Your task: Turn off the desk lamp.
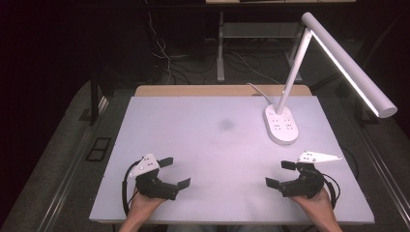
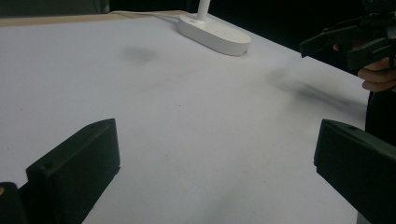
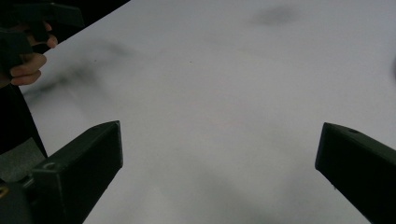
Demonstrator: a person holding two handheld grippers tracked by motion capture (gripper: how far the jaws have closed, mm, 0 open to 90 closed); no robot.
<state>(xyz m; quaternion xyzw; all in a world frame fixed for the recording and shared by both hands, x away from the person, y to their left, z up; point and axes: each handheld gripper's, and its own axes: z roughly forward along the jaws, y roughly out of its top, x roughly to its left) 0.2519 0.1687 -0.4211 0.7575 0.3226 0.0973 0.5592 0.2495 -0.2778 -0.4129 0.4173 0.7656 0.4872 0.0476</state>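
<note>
My left gripper (image 1: 175, 172) rests low over the front left of the white table mat (image 1: 212, 145), held in a hand, with its jaws wide apart and nothing between them. At the front right, my right gripper (image 1: 280, 173) is also held low, open and empty. In the left gripper view my own jaws frame bare mat, and the right gripper (image 2: 348, 42) shows far off at the upper right. In the right gripper view the left gripper (image 3: 42, 21) shows at the upper left.
A white desk lamp stands with its oval base (image 1: 280, 124) at the back right of the mat; its lit bar (image 1: 353, 67) reaches out over the right edge. Its base (image 2: 215, 35) shows ahead in the left gripper view. A faint dark smudge (image 1: 226, 124) marks the mat's middle. Cables lie on the floor behind the table.
</note>
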